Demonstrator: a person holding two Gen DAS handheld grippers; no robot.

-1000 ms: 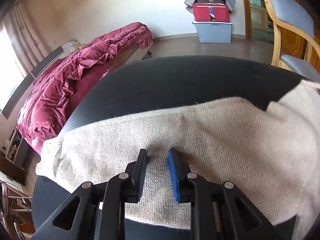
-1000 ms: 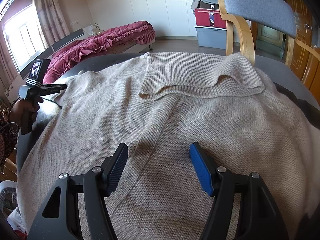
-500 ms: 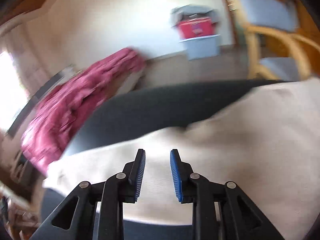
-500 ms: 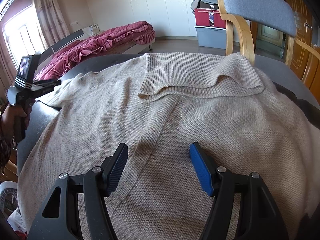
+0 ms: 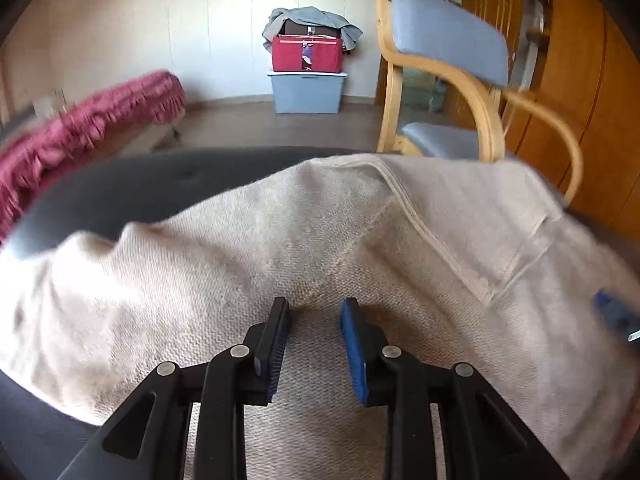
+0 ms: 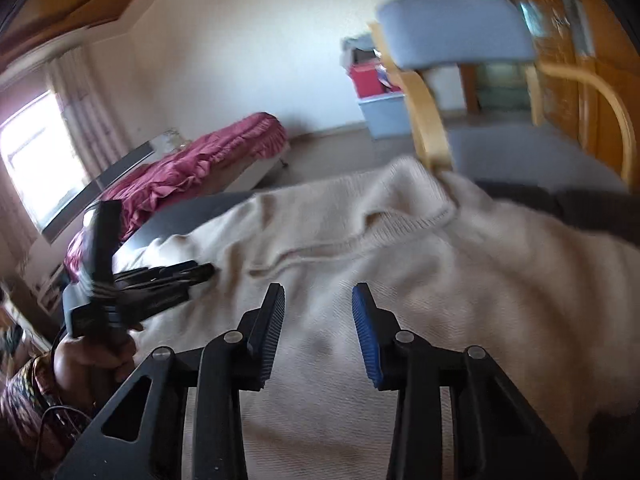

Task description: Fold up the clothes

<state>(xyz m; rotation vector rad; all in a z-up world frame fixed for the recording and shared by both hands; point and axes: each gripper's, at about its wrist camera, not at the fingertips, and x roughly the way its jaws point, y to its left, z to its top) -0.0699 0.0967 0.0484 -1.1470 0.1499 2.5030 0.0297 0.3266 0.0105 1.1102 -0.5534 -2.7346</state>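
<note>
1. Your left gripper (image 5: 315,312) is hovering low over the sweater (image 5: 240,248) with its fingers a little apart and nothing between them; whether the tips are touching the knit cannot be told.
2. Your right gripper (image 6: 318,300) is holding its fingers apart too, gripping nothing, and pointing across the sweater's body toward the collar (image 6: 400,216).
3. The sweater is lying spread over the dark table (image 5: 140,184), rumpled at its left end, a seam running diagonally ahead of the left fingers.
4. In the right view your left hand (image 6: 92,360) is gripping the left gripper's handle at the sweater's left edge; both views are blurring.
5. Beyond the table a chair (image 5: 444,40) is standing; farther off, a bed (image 6: 200,160) with a red cover and a stack of bins (image 5: 307,68) by the wall.
</note>
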